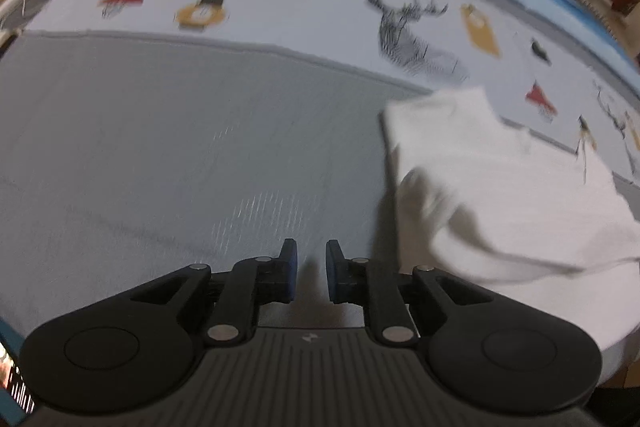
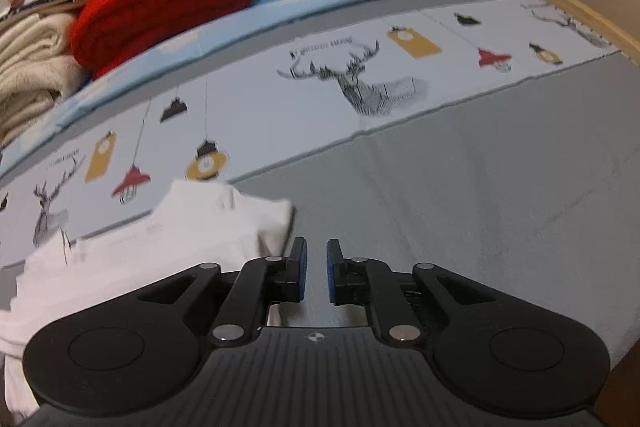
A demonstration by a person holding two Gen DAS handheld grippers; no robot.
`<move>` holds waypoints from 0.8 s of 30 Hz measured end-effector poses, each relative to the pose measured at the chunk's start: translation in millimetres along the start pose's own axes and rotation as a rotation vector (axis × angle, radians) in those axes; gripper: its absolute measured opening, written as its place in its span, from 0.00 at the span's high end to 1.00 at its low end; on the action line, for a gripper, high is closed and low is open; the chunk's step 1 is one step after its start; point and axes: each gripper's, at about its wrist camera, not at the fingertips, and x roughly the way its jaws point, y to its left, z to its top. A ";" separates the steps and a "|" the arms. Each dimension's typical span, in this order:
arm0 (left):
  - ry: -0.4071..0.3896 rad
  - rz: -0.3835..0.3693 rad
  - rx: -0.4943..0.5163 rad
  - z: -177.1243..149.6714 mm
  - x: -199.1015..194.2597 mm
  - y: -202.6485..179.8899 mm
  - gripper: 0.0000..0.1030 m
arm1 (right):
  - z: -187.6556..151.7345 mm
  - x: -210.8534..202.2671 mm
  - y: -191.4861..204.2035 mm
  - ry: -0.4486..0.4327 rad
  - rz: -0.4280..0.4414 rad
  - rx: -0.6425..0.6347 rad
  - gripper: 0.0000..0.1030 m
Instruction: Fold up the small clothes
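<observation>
White, soft cotton garment (image 1: 500, 195) lies rumpled on the grey printed bedspread (image 1: 160, 147) between your tools; it's light and floppy, so pinch a corner or hem. Left gripper (image 1: 311, 277) and right gripper (image 2: 316, 275) both slightly parted, holding nothing

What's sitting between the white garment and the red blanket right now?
In the right wrist view, only bedding: the printed deer-and-lamp panel and a blue sheet strip lie between the white garment and the red blanket.
</observation>
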 end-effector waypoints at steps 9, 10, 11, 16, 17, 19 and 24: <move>0.047 -0.069 0.127 -8.1 6.5 -28.4 0.59 | -21.5 27.0 16.9 0.224 0.042 -0.152 0.76; 0.048 -0.070 0.124 -7.6 7.7 -30.9 0.59 | -21.2 27.0 19.1 0.221 0.038 -0.162 0.76; 0.051 -0.070 0.123 -7.1 8.6 -33.8 0.59 | -20.1 27.3 20.2 0.214 0.038 -0.163 0.76; 0.041 -0.032 0.160 0.1 14.1 -53.3 0.59 | -17.5 36.1 27.3 0.232 0.056 -0.174 0.76; 0.030 -0.022 0.162 2.7 13.9 -56.0 0.59 | -16.9 37.8 30.0 0.236 0.059 -0.186 0.76; 0.009 -0.023 0.150 9.6 13.7 -58.5 0.59 | -14.1 41.1 36.3 0.238 0.061 -0.209 0.76; -0.039 -0.046 0.103 25.8 13.4 -64.5 0.59 | -2.8 48.8 47.8 0.212 0.066 -0.197 0.76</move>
